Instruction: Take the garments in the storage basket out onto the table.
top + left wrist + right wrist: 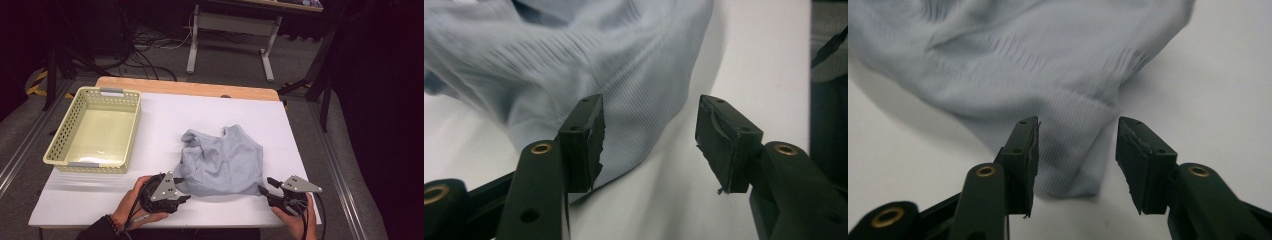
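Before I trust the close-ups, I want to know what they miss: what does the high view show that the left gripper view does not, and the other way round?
High view: the basket at the table's far left, the whole crumpled cloth, and both hand-held grippers, left and right, at its near corners.

Left gripper view: the cloth's ribbed weave and its near edge lying between that gripper's open jaws, pads off it.

Both: grey cloth on the white table.

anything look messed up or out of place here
The pale blue ribbed cloth garment lies crumpled in a heap on the white table, not spread flat. The black rubber pads of the left hand-held gripper look torn and ragged at their edges. The yellow plastic basket sits straight.
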### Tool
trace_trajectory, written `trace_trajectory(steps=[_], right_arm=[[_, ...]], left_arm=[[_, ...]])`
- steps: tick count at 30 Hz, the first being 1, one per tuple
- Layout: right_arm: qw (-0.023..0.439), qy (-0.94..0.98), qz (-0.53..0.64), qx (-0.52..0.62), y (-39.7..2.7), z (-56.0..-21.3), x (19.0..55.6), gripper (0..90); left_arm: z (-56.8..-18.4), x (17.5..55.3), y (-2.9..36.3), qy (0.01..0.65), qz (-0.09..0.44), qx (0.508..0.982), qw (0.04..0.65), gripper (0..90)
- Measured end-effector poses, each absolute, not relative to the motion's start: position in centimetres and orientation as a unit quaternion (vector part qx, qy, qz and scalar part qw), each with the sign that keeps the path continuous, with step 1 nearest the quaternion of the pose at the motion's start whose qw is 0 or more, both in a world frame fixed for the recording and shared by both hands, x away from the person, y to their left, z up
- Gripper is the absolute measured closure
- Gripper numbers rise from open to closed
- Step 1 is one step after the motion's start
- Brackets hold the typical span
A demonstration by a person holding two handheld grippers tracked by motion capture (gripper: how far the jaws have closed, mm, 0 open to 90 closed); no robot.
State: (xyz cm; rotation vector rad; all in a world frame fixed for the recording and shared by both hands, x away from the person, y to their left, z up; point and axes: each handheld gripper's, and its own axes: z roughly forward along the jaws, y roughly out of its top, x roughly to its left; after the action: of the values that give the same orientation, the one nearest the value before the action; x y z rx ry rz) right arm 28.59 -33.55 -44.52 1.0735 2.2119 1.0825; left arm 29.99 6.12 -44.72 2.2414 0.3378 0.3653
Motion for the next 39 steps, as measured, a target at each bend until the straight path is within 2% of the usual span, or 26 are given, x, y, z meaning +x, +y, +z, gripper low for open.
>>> trace_trajectory(steps=[5, 6, 8, 9, 11, 13, 14, 21, 24, 27, 31, 33, 37, 39], right_arm=[[0.212, 0.817, 0.371, 0.387, -33.1, -45.4, 29.2, 56.0], [0.210, 0.822, 0.365, 0.383, -33.0, -45.6, 29.4, 62.9], [0.209, 0.822, 0.366, 0.382, -33.0, -45.6, 29.4, 66.0], [0.206, 0.823, 0.367, 0.381, -33.0, -45.6, 29.5, 74.3], [0.204, 0.824, 0.369, 0.377, -33.1, -45.5, 29.4, 83.6], [0.203, 0.826, 0.371, 0.372, -33.1, -45.4, 29.3, 86.5], [0.207, 0.826, 0.374, 0.369, -33.1, -45.2, 29.2, 86.9], [0.246, 0.786, 0.434, 0.365, -33.9, -42.3, 27.8, 87.2], [0.255, 0.773, 0.456, 0.359, -33.9, -41.5, 27.4, 87.1], [0.270, 0.761, 0.478, 0.346, -33.1, -40.0, 26.3, 86.8], [0.276, 0.757, 0.485, 0.339, -32.6, -39.4, 25.8, 86.7], [0.281, 0.755, 0.489, 0.335, -32.1, -38.8, 25.3, 86.7], [0.292, 0.751, 0.492, 0.329, -32.0, -38.3, 24.9, 87.1], [0.291, 0.755, 0.488, 0.326, -31.9, -38.2, 24.8, 84.5]], left_arm=[[-45.9, 30.9, 5.4, 0.140, 0.142, 0.899, 0.389, 56.1], [-46.2, 31.2, 5.1, 0.144, 0.143, 0.902, 0.380, 59.0], [-46.6, 31.6, 4.7, 0.148, 0.138, 0.903, 0.380, 59.6], [-46.6, 31.8, 4.6, 0.148, 0.134, 0.903, 0.381, 64.2], [-46.6, 32.0, 4.3, 0.141, 0.132, 0.905, 0.380, 75.4], [-46.5, 31.8, 4.1, 0.138, 0.147, 0.907, 0.370, 85.3], [-46.4, 31.8, 4.1, 0.137, 0.148, 0.907, 0.369, 86.5], [-43.5, 31.4, 6.2, 0.145, 0.137, 0.872, 0.446, 86.8], [-41.5, 30.9, 7.9, 0.160, 0.134, 0.839, 0.503, 86.7], [-40.0, 30.3, 9.0, 0.163, 0.143, 0.825, 0.521, 86.2], [-39.2, 29.8, 9.6, 0.164, 0.153, 0.821, 0.525, 86.1], [-38.5, 29.3, 10.1, 0.164, 0.175, 0.818, 0.522, 87.6], [-38.3, 29.3, 11.0, 0.176, 0.177, 0.815, 0.523, 88.0], [-38.8, 29.4, 11.5, 0.183, 0.173, 0.819, 0.516, 89.2]])
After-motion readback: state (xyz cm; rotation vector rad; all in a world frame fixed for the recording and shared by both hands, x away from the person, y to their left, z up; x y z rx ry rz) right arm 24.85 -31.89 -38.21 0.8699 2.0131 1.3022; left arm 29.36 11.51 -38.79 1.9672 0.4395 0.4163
